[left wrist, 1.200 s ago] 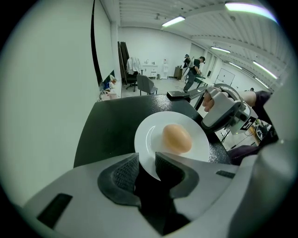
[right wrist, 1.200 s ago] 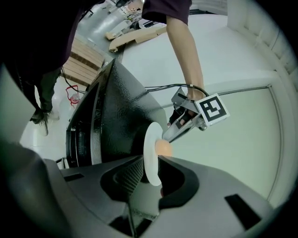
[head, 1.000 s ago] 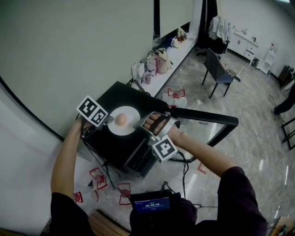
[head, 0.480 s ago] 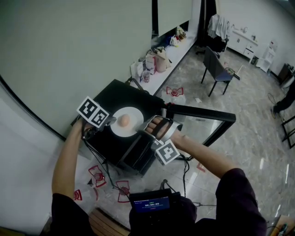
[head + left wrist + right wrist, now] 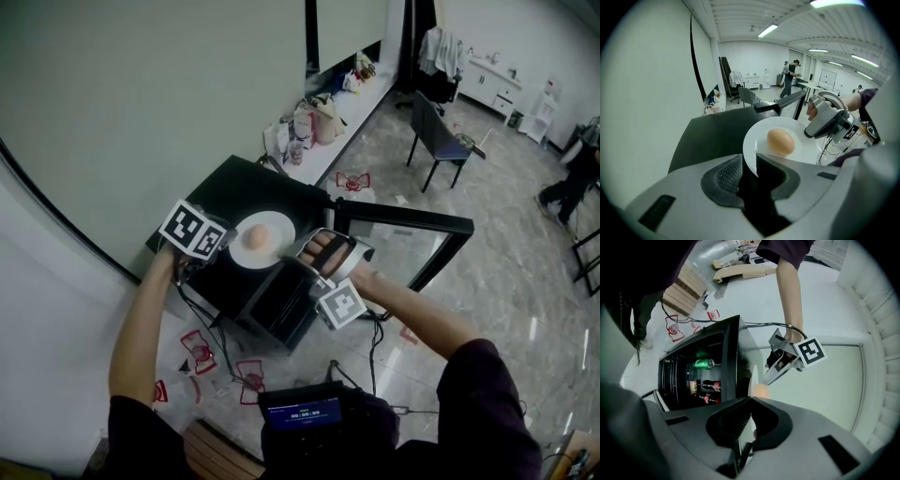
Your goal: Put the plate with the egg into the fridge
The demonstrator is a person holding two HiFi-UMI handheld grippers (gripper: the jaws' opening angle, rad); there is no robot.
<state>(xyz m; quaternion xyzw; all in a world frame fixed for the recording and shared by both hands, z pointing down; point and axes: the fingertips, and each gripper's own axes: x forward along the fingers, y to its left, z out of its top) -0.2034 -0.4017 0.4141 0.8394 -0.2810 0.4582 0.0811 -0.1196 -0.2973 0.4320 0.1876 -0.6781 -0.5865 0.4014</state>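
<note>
A white plate (image 5: 272,225) carrying a brown egg (image 5: 255,237) hovers over the top of the small black fridge (image 5: 234,183). My left gripper (image 5: 223,247) is shut on the plate's left rim; in the left gripper view the plate (image 5: 797,131) and egg (image 5: 781,141) lie just beyond its jaws. My right gripper (image 5: 298,251) is shut on the opposite rim. In the right gripper view the plate (image 5: 752,376) shows edge-on, with the egg (image 5: 760,391) behind it. The fridge door (image 5: 403,225) stands open to the right.
The fridge's open inside (image 5: 677,380) holds a green can (image 5: 704,363) and some bottles. Cables and red-and-white floor markers (image 5: 199,349) lie by the fridge. A chair (image 5: 433,141) and a low ledge with bags (image 5: 314,122) stand farther off, and a person (image 5: 567,178) is at the far right.
The right gripper's jaws have closed onto the plate's right rim. The plate with the egg has shifted a little to the right, toward the fridge's open front, with both hands.
</note>
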